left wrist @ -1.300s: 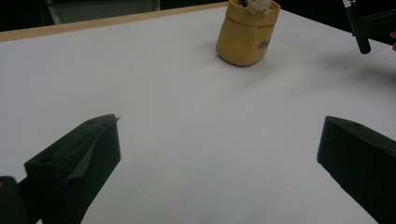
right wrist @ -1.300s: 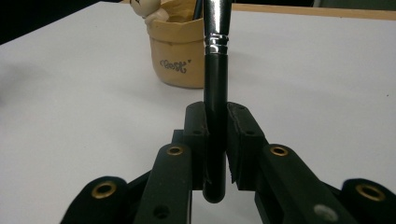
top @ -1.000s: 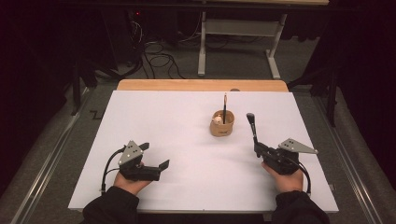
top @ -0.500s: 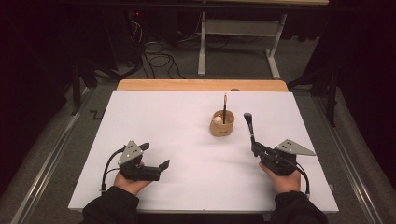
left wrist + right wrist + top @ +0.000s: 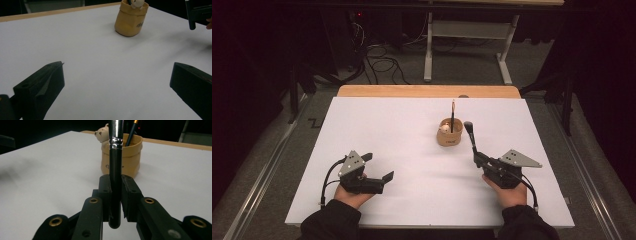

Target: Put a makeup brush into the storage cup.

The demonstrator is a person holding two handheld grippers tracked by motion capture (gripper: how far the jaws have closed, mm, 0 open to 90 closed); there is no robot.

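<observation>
With your right gripper [image 5: 115, 192] clamped on the makeup brush [image 5: 115, 170] and your left gripper [image 5: 379, 167] wide and empty, lift the brush handle-first over the tan cup [image 5: 449, 133] beside its pencil [image 5: 452, 112].

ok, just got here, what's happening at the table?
A person holds a gripper in each hand over a white table. The right gripper is shut on a black-handled makeup brush, head up, near a tan fabric cup holding a thin pencil-like stick. The left gripper rests open, holding nothing.

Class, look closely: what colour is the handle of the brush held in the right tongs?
Glossy black, with a silver metal band higher up. The brush shows best in the right gripper view.
</observation>
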